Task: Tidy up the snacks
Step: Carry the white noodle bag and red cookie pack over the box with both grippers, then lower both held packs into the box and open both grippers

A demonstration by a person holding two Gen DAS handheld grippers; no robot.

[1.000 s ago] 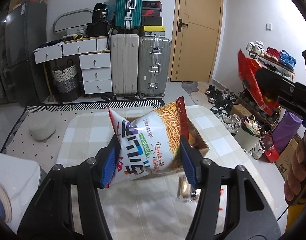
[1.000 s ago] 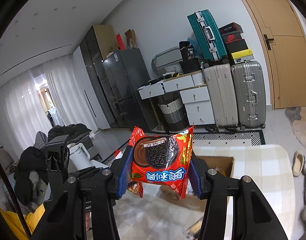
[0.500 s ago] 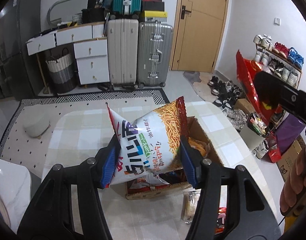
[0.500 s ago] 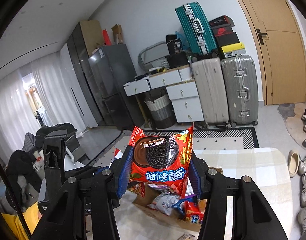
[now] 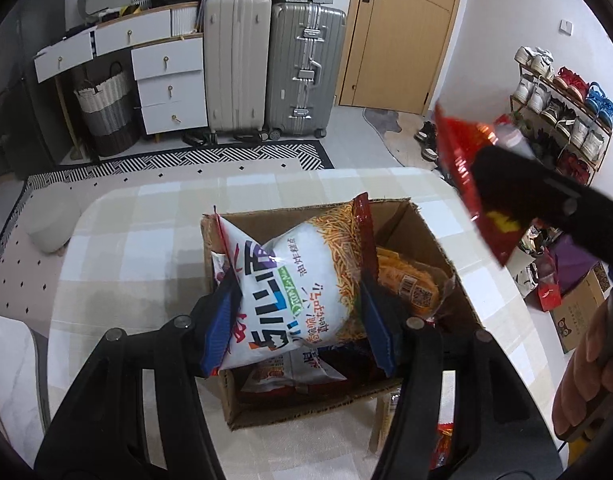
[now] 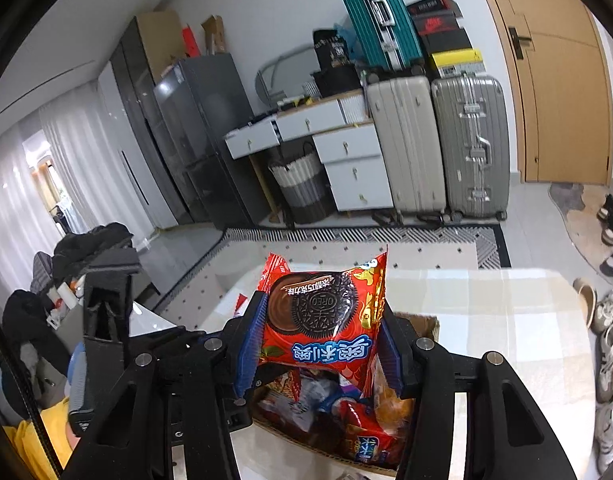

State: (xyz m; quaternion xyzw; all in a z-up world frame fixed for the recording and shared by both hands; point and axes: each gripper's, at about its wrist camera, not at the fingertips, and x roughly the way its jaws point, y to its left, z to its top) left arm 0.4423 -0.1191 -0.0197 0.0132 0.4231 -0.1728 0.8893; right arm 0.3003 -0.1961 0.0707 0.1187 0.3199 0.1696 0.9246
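My left gripper [image 5: 296, 316] is shut on a white bag of potato sticks [image 5: 294, 280], held just above an open cardboard box [image 5: 306, 408] on the checked table. The box holds several snack packs, among them an orange pack [image 5: 406, 280]. My right gripper [image 6: 320, 344] is shut on a red Oreo pack [image 6: 322, 316], hanging over the same box [image 6: 424, 326] and its snacks. In the left wrist view the right gripper's black body [image 5: 546, 208] and the red pack [image 5: 462, 152] show at the upper right, with a hand [image 5: 590, 368] below.
A loose packet [image 5: 442, 444] lies on the table [image 5: 146, 216] by the box's near right corner. Behind the table stand suitcases [image 5: 266, 64], white drawers [image 5: 162, 76] and a basket. A shoe rack [image 5: 558, 104] and a small cardboard box sit at the right.
Both grippers have come forward and down over the table; the box, far and partly hidden before, now lies directly under both held packs. Both grips are unchanged.
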